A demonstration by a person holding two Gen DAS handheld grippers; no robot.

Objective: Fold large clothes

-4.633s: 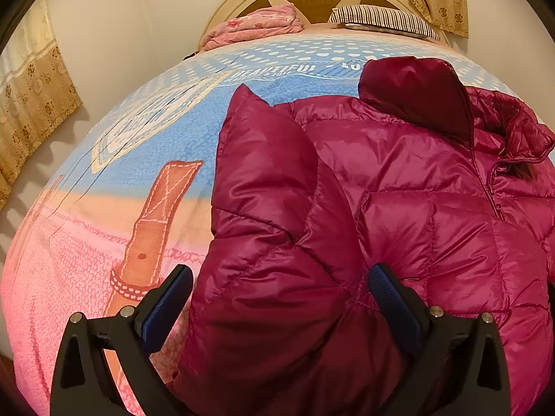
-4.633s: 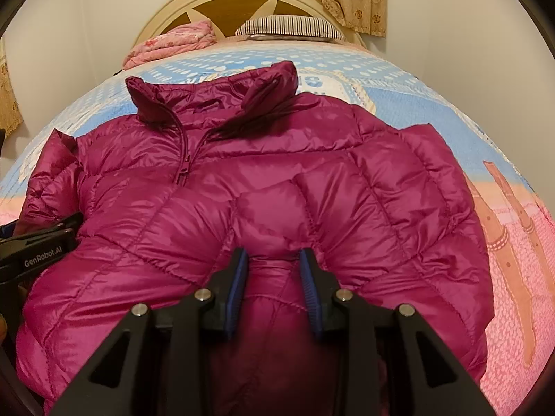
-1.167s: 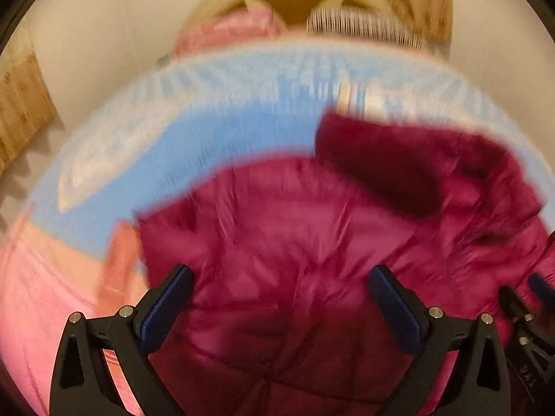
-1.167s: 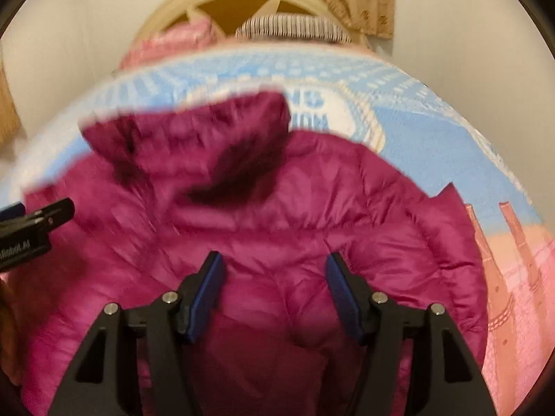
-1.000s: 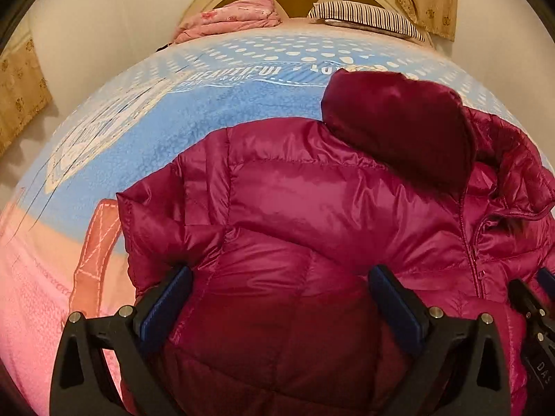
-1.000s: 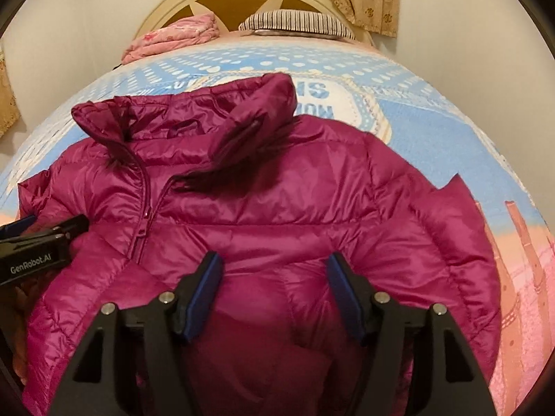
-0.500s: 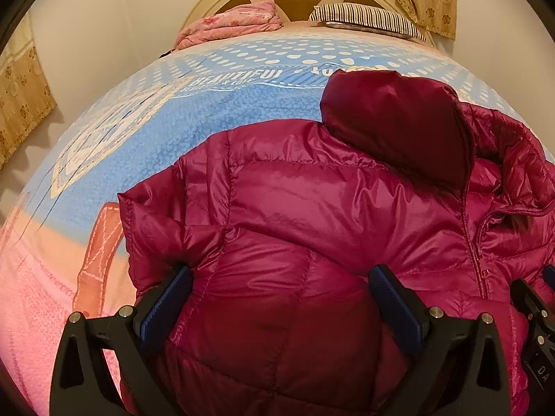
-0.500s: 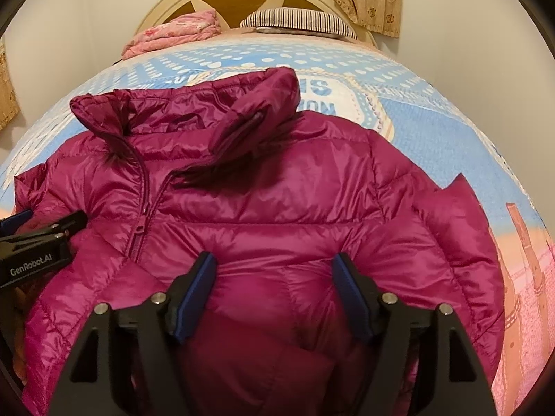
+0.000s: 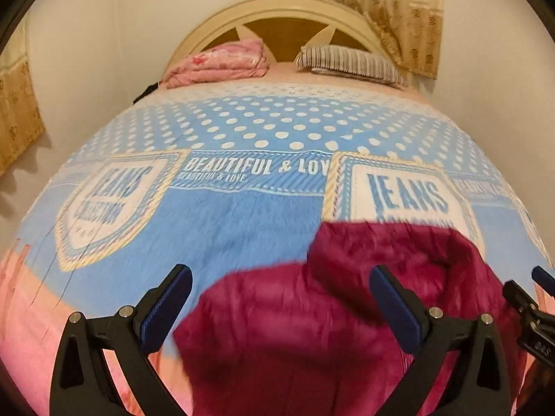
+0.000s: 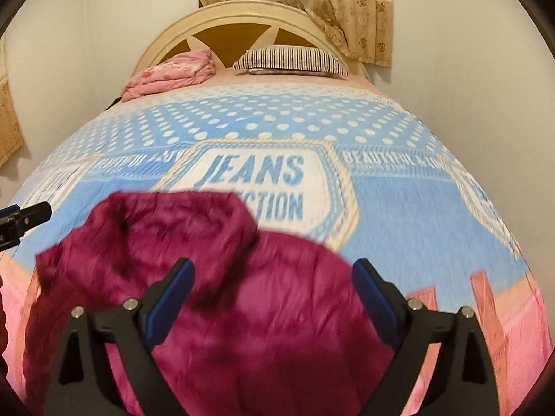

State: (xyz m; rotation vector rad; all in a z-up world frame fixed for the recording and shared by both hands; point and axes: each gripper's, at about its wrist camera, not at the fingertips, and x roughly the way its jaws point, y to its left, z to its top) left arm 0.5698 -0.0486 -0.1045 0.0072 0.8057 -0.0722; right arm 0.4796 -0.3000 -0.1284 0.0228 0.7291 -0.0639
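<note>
A magenta puffer jacket (image 9: 312, 329) lies on the bed, blurred by motion, its collar (image 9: 388, 253) toward the headboard. It also shows in the right wrist view (image 10: 242, 312). My left gripper (image 9: 281, 305) is open and empty, jaws wide apart above the jacket's left shoulder. My right gripper (image 10: 274, 298) is open and empty above the jacket's right shoulder. The right gripper's tip shows at the right edge of the left wrist view (image 9: 530, 308); the left gripper's tip shows at the left edge of the right wrist view (image 10: 24, 222).
The bed has a blue, white and pink printed blanket (image 9: 242, 215). A folded pink quilt (image 9: 218, 64) and a striped pillow (image 9: 347, 64) lie by the cream headboard (image 9: 277, 10). Walls and curtains (image 10: 295, 3) surround the bed.
Both views have tilted up and pulled back, so the jacket sits lower and smaller in frame and is blurred. Both grippers stay open; the right one has widened since 4.6 s ago.
</note>
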